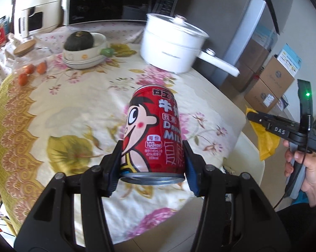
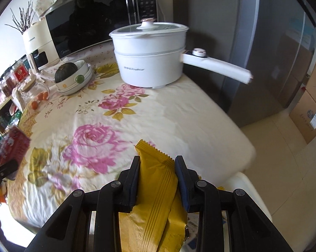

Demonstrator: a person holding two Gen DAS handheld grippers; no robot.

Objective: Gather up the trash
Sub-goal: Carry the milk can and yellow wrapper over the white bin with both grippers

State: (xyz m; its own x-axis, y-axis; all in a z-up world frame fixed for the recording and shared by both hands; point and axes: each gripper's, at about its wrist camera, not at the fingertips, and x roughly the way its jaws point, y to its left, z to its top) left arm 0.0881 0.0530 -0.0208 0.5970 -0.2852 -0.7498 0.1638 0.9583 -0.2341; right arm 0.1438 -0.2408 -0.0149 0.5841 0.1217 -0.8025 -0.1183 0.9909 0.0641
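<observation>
1. Over the floral table (image 1: 53,126), the left gripper (image 1: 152,159) is clamping a red can (image 1: 152,130), lifted clear of the cloth.
2. At the table's right edge, the right gripper (image 2: 158,180) is pinching a yellow wrapper (image 2: 155,189).
3. Both pieces are in hand; dropping them in a bin is pending. No bin visible.

Soft daylight is filling both fisheye views, coming in strongest from the left, where the edges are washing out pale. Motion blur is smearing the white pot (image 1: 174,46) and the flowered tablecloth (image 2: 120,113), while the near gripper fingers are staying sharp. Straight lines are bowing toward the dark circular rim, and the microwave door (image 2: 84,25) is reflecting faint glare.
</observation>
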